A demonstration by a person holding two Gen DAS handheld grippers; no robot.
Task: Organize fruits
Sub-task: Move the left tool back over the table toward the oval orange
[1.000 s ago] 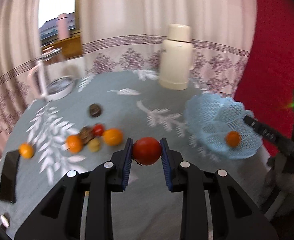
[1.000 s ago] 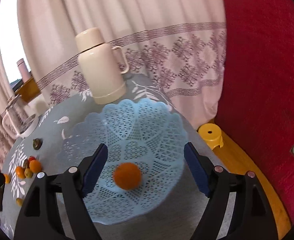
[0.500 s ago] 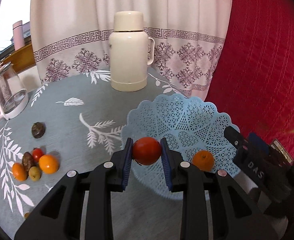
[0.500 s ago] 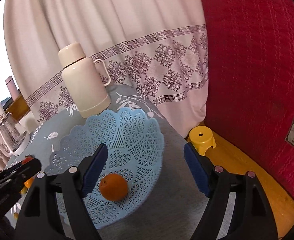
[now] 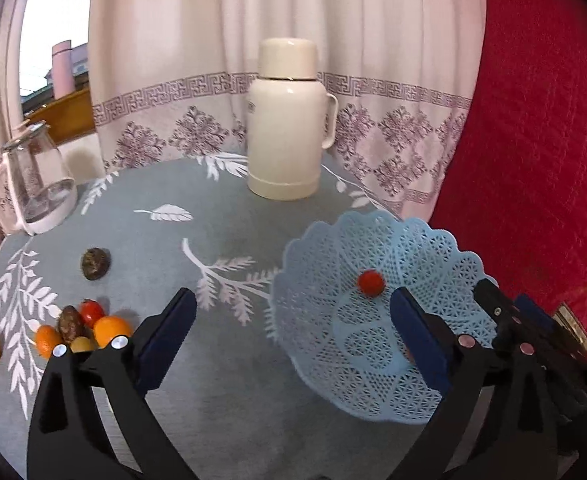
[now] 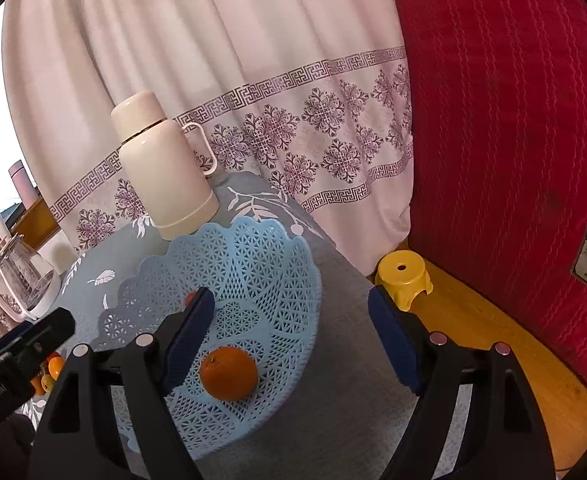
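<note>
A: Inside the pale blue lattice basket (image 5: 373, 344), near its centre, sits a small round red tomato (image 5: 370, 282), glossy and free of both pads.

B: And the left gripper (image 5: 293, 332)?

A: Its jaws are opening, spread wide, with nothing pinched; the tomato lies just past the right pad, at about one o'clock from it. No pad touches it.

B: Anything else in the basket?

A: An orange (image 6: 228, 373), round with a dimpled skin and a small stem mark, toward the basket's six o'clock rim in the right wrist view. In the left wrist view the right pad hides nearly all of it. From the right wrist, only a red sliver of the tomato peeks past the left pad.

B: The right gripper (image 6: 293, 340)?

A: Jaws spread over the basket's right edge, empty; the orange lies just beside the left pad, untouched.

B: The other fruit?

A: A cluster (image 5: 77, 330) at nine o'clock on the grey leaf-print surface (image 5: 221, 400): orange ones, a red one, a yellowish one, a dark brown one. One orange piece is cut off at the frame edge. A lone dark wrinkled fruit (image 5: 95, 263) lies apart; its kind is hard to make out.

B: Behind them?

A: A cream flask (image 5: 288, 120) at twelve o'clock, a glass jug (image 5: 33, 184) at ten.
</note>
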